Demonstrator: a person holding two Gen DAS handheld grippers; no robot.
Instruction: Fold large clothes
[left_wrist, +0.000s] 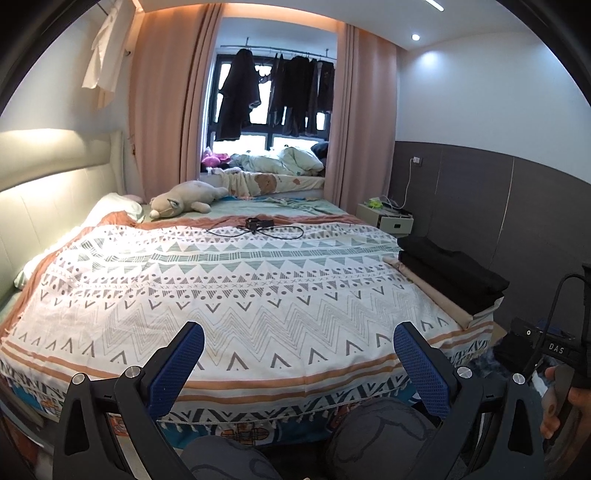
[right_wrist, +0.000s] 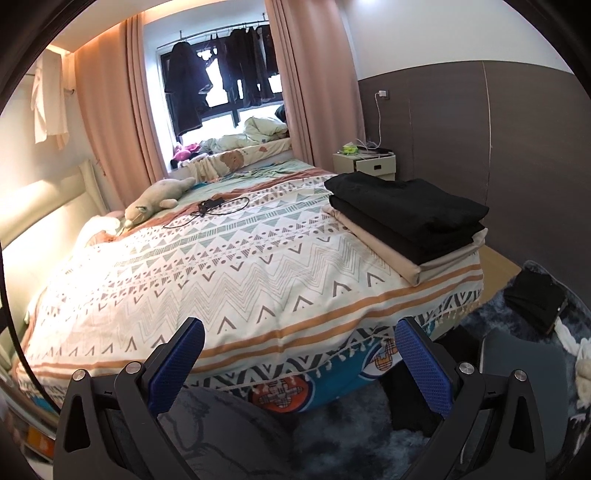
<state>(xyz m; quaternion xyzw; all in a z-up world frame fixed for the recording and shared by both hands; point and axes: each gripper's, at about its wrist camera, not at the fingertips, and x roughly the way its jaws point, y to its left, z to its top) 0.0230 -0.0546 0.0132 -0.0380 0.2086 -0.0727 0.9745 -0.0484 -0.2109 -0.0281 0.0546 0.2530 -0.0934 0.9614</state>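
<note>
Both grippers are hanging over the bed's foot edge, the left gripper (left_wrist: 297, 354) and the right gripper (right_wrist: 299, 350) each with jaws spread wide and nothing between them. The folded stack (right_wrist: 406, 221), black pieces on a beige one, is sitting at the bed's right corner, just beside the drop. More dark clothes (right_wrist: 535, 299) are lying on the rug below that corner. The risk, I'd say: spreading a big garment over the bed (right_wrist: 221, 266) and sweeping the stack off, or snagging the cable (right_wrist: 207, 208) lying farther up the bed.
</note>
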